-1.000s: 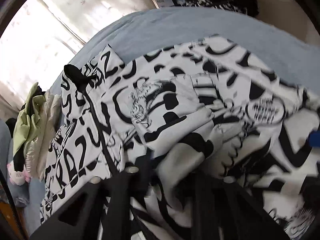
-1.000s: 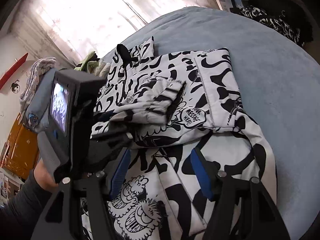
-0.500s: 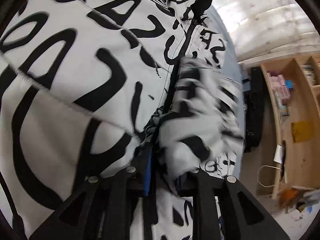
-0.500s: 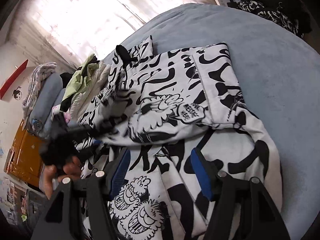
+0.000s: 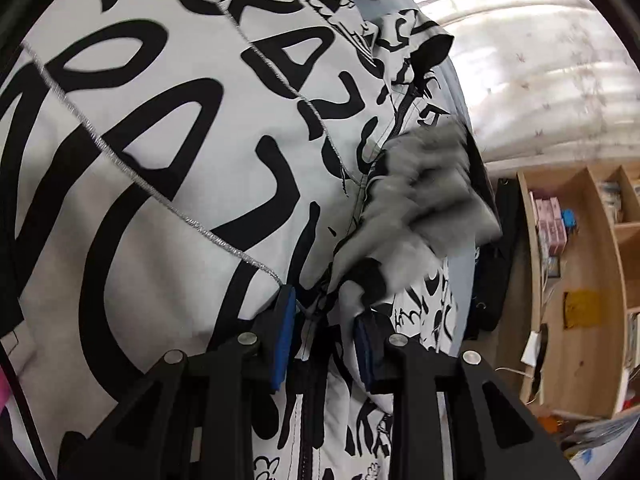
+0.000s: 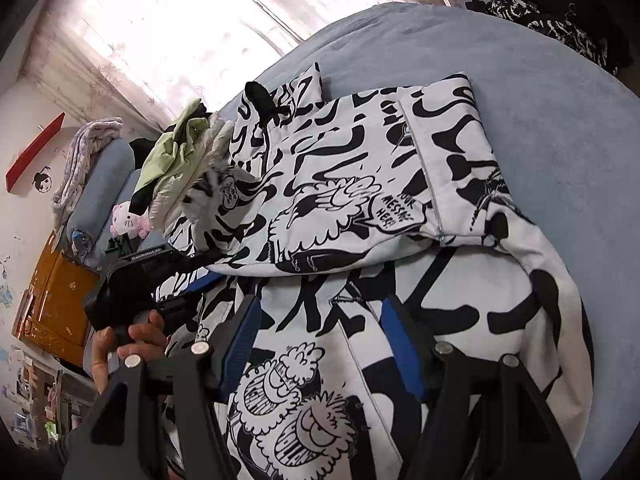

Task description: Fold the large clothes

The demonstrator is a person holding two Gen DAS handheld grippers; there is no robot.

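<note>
A large black-and-white graffiti-print jacket (image 6: 360, 200) lies spread on the blue bed (image 6: 540, 100). It fills the left wrist view (image 5: 160, 160). My left gripper (image 5: 325, 328) sits low over the jacket's zip line and its jaws are opening. A fold of the sleeve (image 5: 420, 216) still hangs between the blue pads (image 5: 285, 332), blurred and loose. In the right wrist view a hand (image 6: 128, 340) holds that left gripper (image 6: 200, 280) at the jacket's left side. My right gripper (image 6: 320, 336) hovers open over the jacket's lower part, with nothing between its fingers.
A heap of green and white clothes (image 6: 180, 152) lies by the jacket's collar. Beyond it are a rolled blanket (image 6: 88, 152), a pink plush toy (image 6: 128, 220) and an orange cabinet (image 6: 56, 296). Dark clothes (image 6: 540, 12) lie past the bed. Wooden shelves (image 5: 580, 260) stand beside it.
My left gripper rolled over and carried the sleeve across the jacket to its left side. Its jaws have parted and the sleeve is coming loose. The right gripper has stayed put.
</note>
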